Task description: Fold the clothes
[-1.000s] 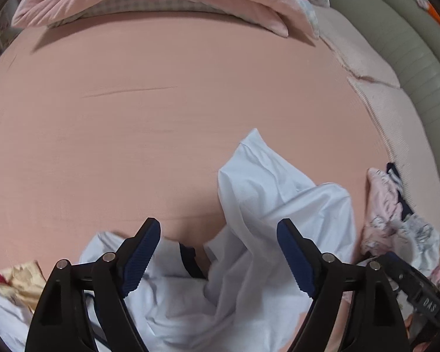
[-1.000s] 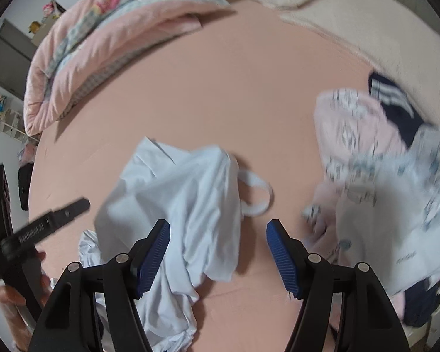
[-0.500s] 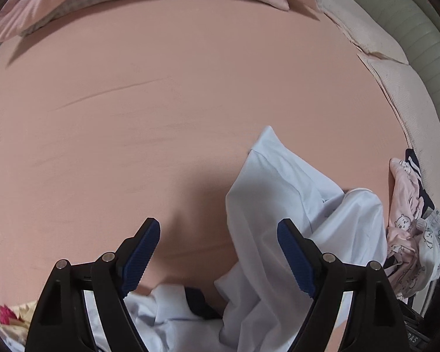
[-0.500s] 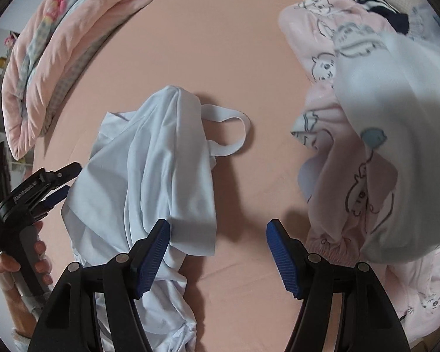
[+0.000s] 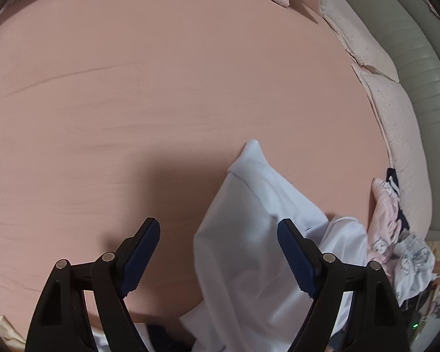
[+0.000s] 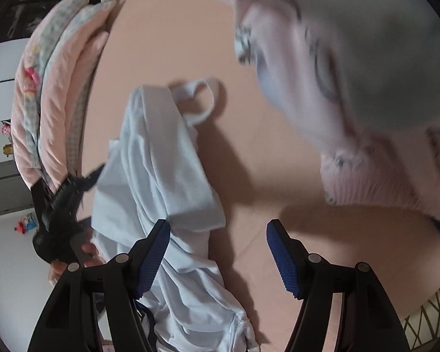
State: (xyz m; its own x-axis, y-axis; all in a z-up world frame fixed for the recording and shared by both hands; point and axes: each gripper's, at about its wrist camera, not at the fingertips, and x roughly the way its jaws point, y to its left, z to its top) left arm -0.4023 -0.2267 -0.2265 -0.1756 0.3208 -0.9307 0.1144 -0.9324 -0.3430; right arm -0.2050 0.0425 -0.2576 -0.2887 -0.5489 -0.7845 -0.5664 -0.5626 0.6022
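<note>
Left gripper [image 5: 218,256]: jaws apart, nothing between the pads, pointing steeply down at the bed [image 5: 161,88]. The shirt [image 5: 249,234], pale blue and crumpled, lies right under it; its left edge runs up between the fingers, the bulk sits under and past the right finger, and one corner pokes toward the bed's middle. No contact visible.

Right gripper [image 6: 218,253]: jaws apart, empty. In its view the shirt [image 6: 161,182] lies under and beyond the left finger, with a folded flap ending just short of the gap; bare sheet shows between the pads. A looped strap [image 6: 202,99] sticks out from the shirt's far end. The left gripper [image 6: 64,205] and its hand [image 6: 85,252] are visible past the shirt's left side, close to its edge.

Clothes pile [image 6: 352,88], pink and grey prints, sits at the bed's right side, blurred in the right view, apart from the shirt. Duvet [image 6: 52,102] is bunched along the far edge.
</note>
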